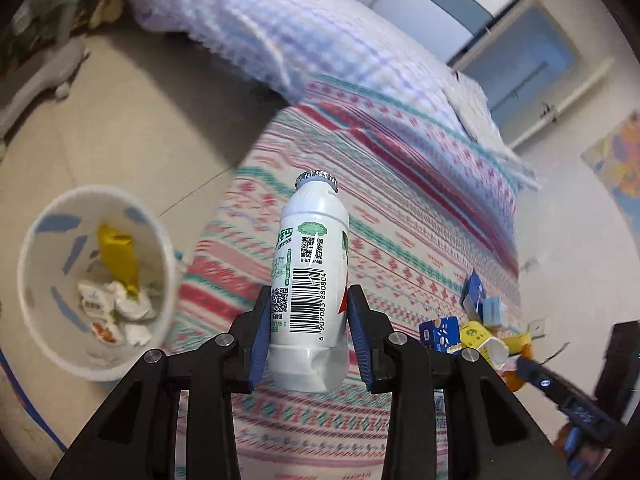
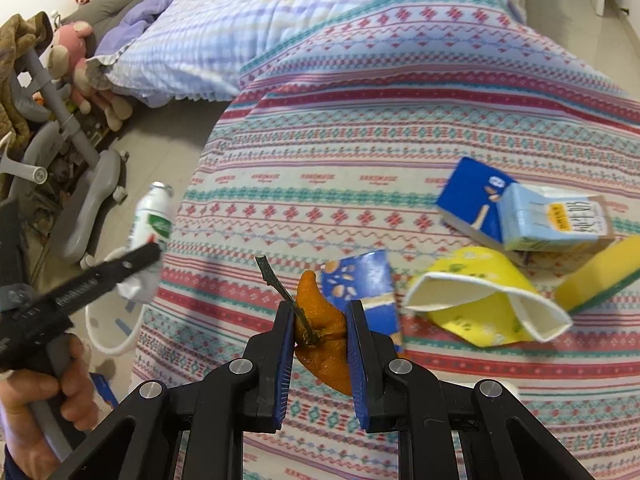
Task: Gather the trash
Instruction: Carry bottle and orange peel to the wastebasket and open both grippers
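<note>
My left gripper (image 1: 308, 320) is shut on a white plastic bottle (image 1: 310, 276) with a barcode label, held above the patterned bedspread (image 1: 400, 216). A white trash bin (image 1: 96, 280) with crumpled wrappers and a yellow packet stands on the floor to the left. My right gripper (image 2: 318, 328) is shut on an orange peel with a green stem (image 2: 320, 332) above the bed. In the right wrist view the left gripper (image 2: 136, 264) and its bottle (image 2: 150, 232) are at the left. Blue cartons (image 2: 476, 196), a light blue carton (image 2: 556, 220) and a crushed yellow cup (image 2: 480, 292) lie on the bed.
A folded lilac quilt (image 2: 208, 28) lies at the far end of the bed. A grey frame (image 2: 92, 192) and stuffed toys (image 2: 76, 56) stand on the tiled floor to the left. A yellow sponge (image 2: 596, 276) lies at the right edge.
</note>
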`<state>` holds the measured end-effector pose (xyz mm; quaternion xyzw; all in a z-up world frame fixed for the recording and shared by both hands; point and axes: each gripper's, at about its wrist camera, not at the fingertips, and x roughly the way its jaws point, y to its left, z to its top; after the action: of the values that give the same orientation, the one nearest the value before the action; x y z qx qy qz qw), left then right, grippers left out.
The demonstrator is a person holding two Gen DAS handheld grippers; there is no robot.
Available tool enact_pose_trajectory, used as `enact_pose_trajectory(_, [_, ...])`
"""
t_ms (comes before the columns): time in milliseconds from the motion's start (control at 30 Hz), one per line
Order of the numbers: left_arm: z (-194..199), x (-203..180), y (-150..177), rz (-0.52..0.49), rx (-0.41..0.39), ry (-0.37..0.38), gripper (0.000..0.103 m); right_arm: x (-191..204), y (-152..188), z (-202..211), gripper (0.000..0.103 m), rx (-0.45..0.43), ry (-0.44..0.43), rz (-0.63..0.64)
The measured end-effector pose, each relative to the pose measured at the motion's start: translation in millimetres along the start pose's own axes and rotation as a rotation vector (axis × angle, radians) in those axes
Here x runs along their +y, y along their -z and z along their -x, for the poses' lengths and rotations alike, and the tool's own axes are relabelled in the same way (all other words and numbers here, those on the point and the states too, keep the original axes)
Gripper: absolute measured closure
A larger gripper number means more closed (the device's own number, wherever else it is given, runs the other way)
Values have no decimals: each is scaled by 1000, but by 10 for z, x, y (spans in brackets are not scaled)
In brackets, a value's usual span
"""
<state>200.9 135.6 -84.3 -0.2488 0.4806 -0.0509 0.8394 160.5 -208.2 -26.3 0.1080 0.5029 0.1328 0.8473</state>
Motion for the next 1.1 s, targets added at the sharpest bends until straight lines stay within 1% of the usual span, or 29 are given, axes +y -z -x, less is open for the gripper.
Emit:
enact_pose_trajectory(100, [257, 506, -19, 109, -27, 0, 65, 109, 12, -87, 81, 8, -1, 18])
enact_pose_trajectory(167, [391, 760, -39, 149, -48, -26, 65, 169, 20, -159, 81, 19, -4, 25])
enact_pose_trajectory(200, [481, 927, -54, 170, -67, -58, 65, 202, 26, -202, 81, 26, -8, 27])
enact_pose_trajectory(300, [571, 1154, -53, 179, -84, -130, 65, 309, 41, -309, 81, 40, -18, 42])
enact_pose_trajectory(400, [503, 1303, -47, 175, -55, -179, 65, 410, 45, -398, 81, 45, -47, 39])
enact_pose_trajectory(533, [382, 1427, -58, 192, -11, -180, 65, 586, 39, -489, 81, 34, -78, 58])
enact_pose_trajectory(667, [335, 1414, -92, 175, -6, -194, 65, 781, 55, -620, 81, 43, -135, 76])
enact_pose_trajectory(867, [208, 1401, -106, 165, 17, -204, 65, 1110, 131, -839, 81, 75, -193, 110])
enact_pose_trajectory(933, [174, 1417, -126, 161, 20, -222, 65, 1202, 149, -903, 81, 84, -212, 115])
enact_pose_trajectory(1033, [136, 1453, -148, 151, 13, -279, 64, 1334, 164, -1001, 81, 90, -245, 108])
enact_pose_trajectory(1100, [107, 1534, -152, 170, 22, -311, 64, 1423, 162, -1076, 81, 94, -279, 92])
